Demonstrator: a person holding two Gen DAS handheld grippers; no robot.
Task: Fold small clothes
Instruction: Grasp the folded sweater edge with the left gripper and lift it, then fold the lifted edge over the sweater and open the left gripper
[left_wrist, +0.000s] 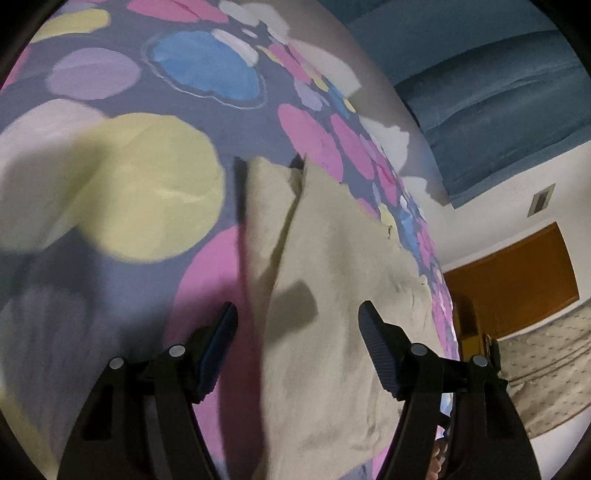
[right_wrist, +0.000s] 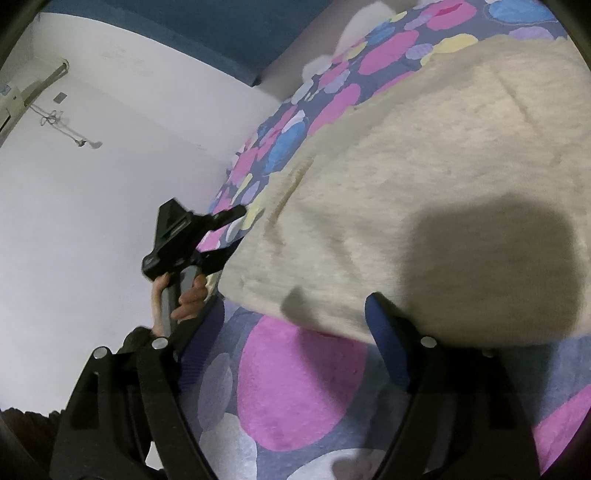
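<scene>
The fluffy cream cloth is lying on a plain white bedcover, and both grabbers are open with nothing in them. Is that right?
Not quite. The bedcover is not plain white: it is purple-grey with big pink, blue and yellow spots, as the right wrist view shows. The rest holds: the cream cloth lies on it, and the left gripper and right gripper are open and empty.

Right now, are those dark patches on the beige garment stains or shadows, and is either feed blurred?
Left wrist view: soft-edged shadows on the beige garment, whole frame motion-smeared. Right wrist view: one large shadow blob on the garment, picture sharper, edges fisheye-bent.
</scene>
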